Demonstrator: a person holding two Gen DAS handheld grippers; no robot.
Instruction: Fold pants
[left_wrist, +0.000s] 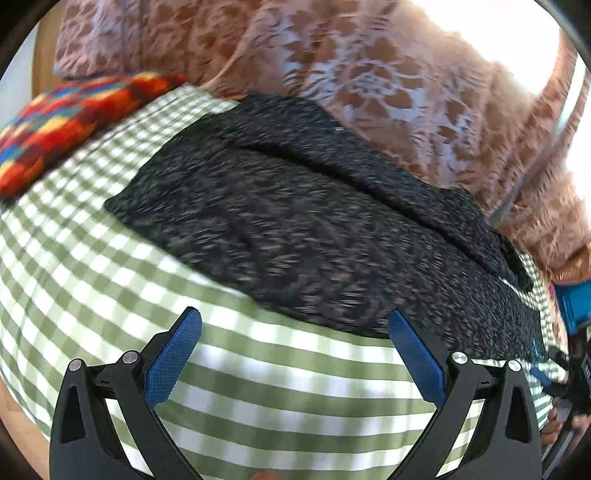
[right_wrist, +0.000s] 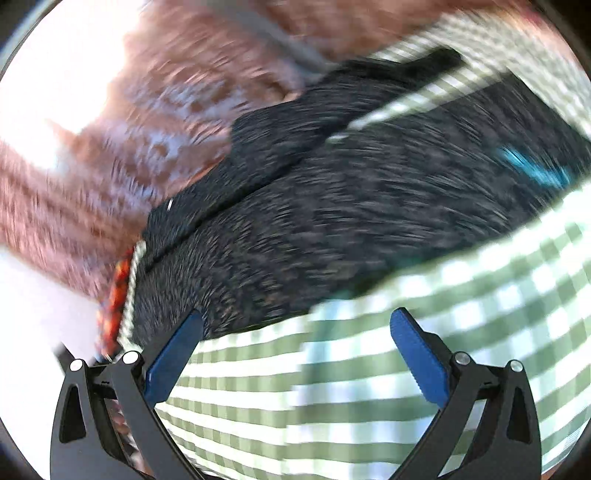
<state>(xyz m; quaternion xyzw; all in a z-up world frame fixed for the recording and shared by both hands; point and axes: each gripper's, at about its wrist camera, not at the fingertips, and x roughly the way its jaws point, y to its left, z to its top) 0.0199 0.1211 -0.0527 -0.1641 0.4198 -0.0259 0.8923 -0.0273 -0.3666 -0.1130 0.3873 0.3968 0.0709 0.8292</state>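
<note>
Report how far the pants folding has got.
Done: the dark pants lie flat on the checked cloth, one leg apparently laid over the other along a seam. In hand: nothing; left gripper and right gripper are open and empty. Left: apparently the crosswise folds.

Pants (left_wrist: 314, 229): dark charcoal fabric with a fine mottled fleck, lying flat and folded lengthwise, one layer overlapping the other along a long diagonal seam. In the left wrist view they run from centre left to lower right; in the right wrist view they fill the centre, blurred.
</note>
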